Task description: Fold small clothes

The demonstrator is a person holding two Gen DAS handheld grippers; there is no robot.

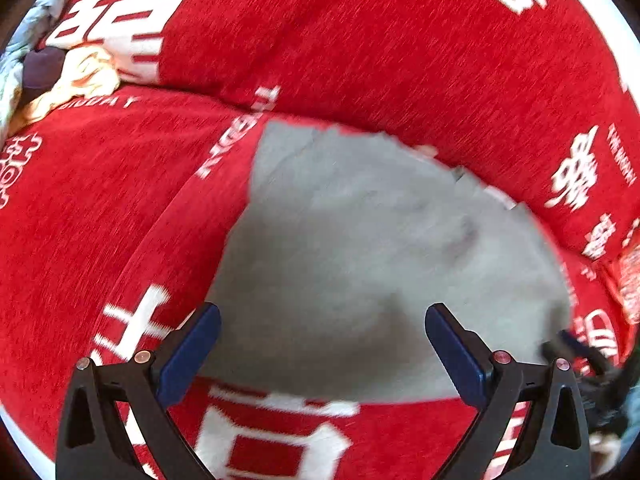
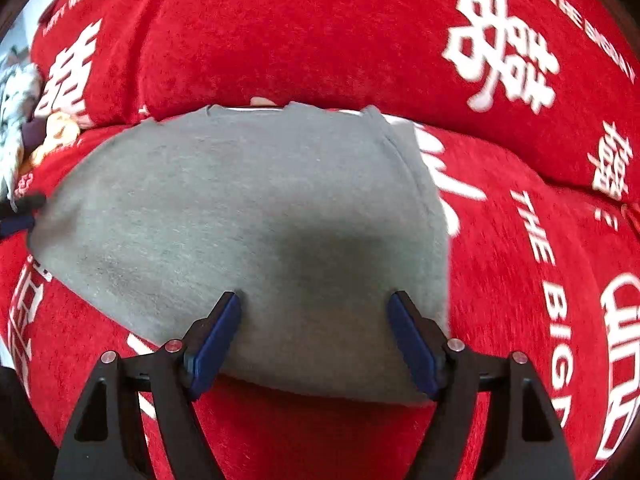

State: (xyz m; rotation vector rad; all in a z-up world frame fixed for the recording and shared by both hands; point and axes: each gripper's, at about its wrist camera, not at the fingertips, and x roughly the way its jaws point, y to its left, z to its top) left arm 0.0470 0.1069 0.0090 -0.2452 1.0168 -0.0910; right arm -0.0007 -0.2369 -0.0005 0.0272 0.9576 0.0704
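A small grey garment [image 1: 360, 256] lies flat on a red sofa cover with white lettering [image 1: 360, 40]. It also shows in the right wrist view [image 2: 240, 208], folded into a compact shape with a hem along its right side. My left gripper [image 1: 322, 320] is open and empty, hovering over the garment's near edge. My right gripper [image 2: 314, 304] is open and empty, just above the garment's near edge. The right gripper's tips [image 1: 576, 344] show at the garment's right corner in the left wrist view. The left gripper's tip [image 2: 20, 212] shows at the garment's left end.
A pile of other clothes, cream, dark and pale grey, lies at the far left of the sofa [image 1: 60, 76], also in the right wrist view [image 2: 24, 128]. The red backrest cushion [image 2: 320, 32] rises just behind the grey garment.
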